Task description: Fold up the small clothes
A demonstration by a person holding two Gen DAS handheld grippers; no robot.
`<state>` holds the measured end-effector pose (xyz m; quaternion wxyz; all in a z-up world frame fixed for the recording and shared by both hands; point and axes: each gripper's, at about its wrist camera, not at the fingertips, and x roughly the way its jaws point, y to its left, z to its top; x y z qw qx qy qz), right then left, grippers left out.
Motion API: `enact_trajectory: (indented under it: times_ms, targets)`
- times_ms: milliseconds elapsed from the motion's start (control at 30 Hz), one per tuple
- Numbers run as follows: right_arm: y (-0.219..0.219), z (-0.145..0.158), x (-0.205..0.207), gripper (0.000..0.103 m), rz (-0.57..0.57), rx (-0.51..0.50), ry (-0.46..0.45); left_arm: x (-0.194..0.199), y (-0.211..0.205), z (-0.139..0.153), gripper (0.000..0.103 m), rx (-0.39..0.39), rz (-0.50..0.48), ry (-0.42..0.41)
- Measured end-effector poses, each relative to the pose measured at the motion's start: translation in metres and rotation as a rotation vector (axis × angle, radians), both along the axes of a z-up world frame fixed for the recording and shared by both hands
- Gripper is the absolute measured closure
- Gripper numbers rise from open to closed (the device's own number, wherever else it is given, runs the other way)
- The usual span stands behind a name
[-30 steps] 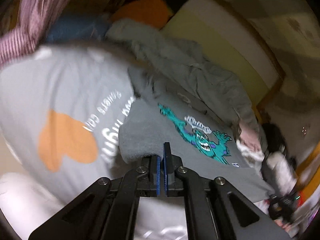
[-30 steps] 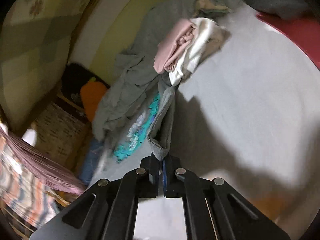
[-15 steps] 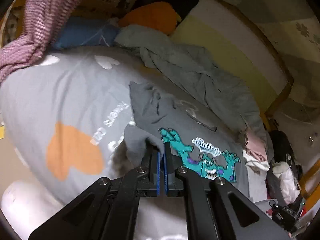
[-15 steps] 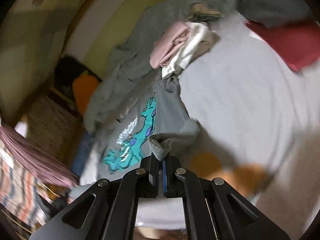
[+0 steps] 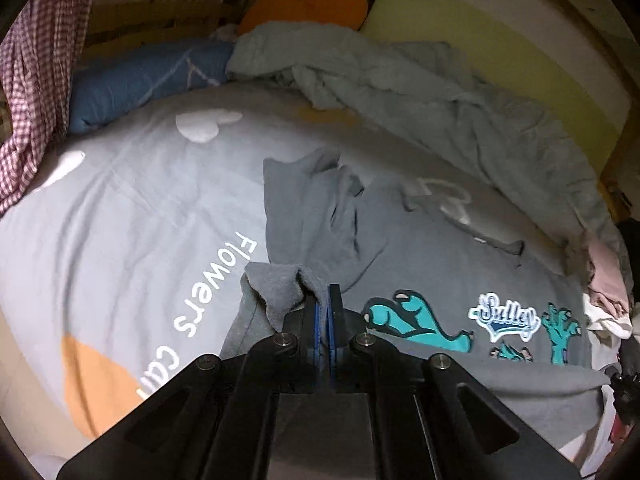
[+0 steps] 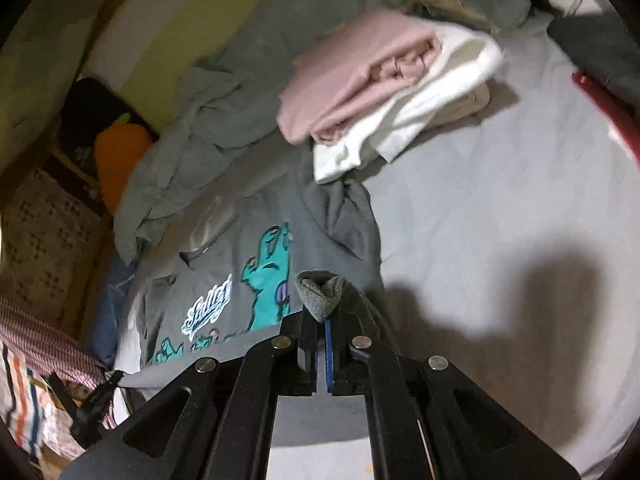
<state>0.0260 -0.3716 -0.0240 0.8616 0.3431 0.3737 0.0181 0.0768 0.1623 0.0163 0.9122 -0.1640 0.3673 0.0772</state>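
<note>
A small grey sweatshirt (image 5: 420, 248) with a teal monster print and the word "Sulley" lies spread face up on the bed; it also shows in the right wrist view (image 6: 240, 264). My left gripper (image 5: 327, 300) is shut on one bottom corner of the sweatshirt, the hem bunched beside the fingers. My right gripper (image 6: 321, 316) is shut on the other bottom corner, a fold of hem sticking up between the fingers. The sleeves lie crumpled at the far end.
The bed has a grey sheet (image 5: 140, 208) printed with hearts and words. A grey blanket (image 5: 460, 92) is heaped along the wall. Pink and white clothes (image 6: 384, 88) are piled beyond the sweatshirt. A blue pillow (image 5: 140, 80) and a checked cloth (image 5: 28, 80) lie left.
Both grippers have pulled the sweatshirt's bottom edge apart and down onto the bed. It hung bunched before and now lies spread flat with the print up.
</note>
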Motion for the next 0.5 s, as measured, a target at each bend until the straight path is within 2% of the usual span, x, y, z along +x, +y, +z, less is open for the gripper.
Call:
enact_trajectory:
  times_ms: [167, 200, 267, 300, 333, 367, 400, 433, 500]
  targets:
    - [0.001, -0.016, 0.016, 0.101, 0.015, 0.0, -0.007, 0.013, 0.001, -0.017, 0.1, -0.009, -0.005, 0.025]
    - [0.003, -0.016, 0.02, 0.101, 0.037, -0.018, -0.022, 0.016, 0.0, -0.02, 0.096, -0.018, -0.045, 0.017]
    - [0.004, -0.014, 0.024, 0.101, 0.077, -0.046, -0.056, 0.016, 0.002, -0.024, 0.096, -0.02, -0.063, 0.022]
    - [0.004, -0.012, 0.024, 0.099, 0.089, -0.041, -0.071, 0.012, 0.006, -0.023, 0.09, -0.058, -0.07, 0.005]
    - [0.003, -0.009, 0.023, 0.093, 0.089, -0.034, -0.086, 0.007, 0.008, -0.019, 0.087, -0.083, -0.078, -0.021]
    - [0.001, -0.005, 0.017, 0.088, 0.067, -0.045, -0.115, 0.001, 0.009, -0.013, 0.077, -0.089, -0.081, -0.058]
    - [0.001, 0.001, 0.01, 0.072, 0.039, -0.084, -0.141, -0.006, 0.008, -0.006, 0.068, -0.068, -0.076, -0.102]
    - [0.002, 0.007, 0.005, 0.055, 0.012, -0.131, -0.161, -0.016, 0.006, 0.004, 0.065, -0.017, -0.074, -0.16]
    - [0.009, 0.023, -0.012, 0.05, -0.04, -0.28, -0.235, -0.032, -0.005, 0.019, 0.056, 0.121, -0.075, -0.241]
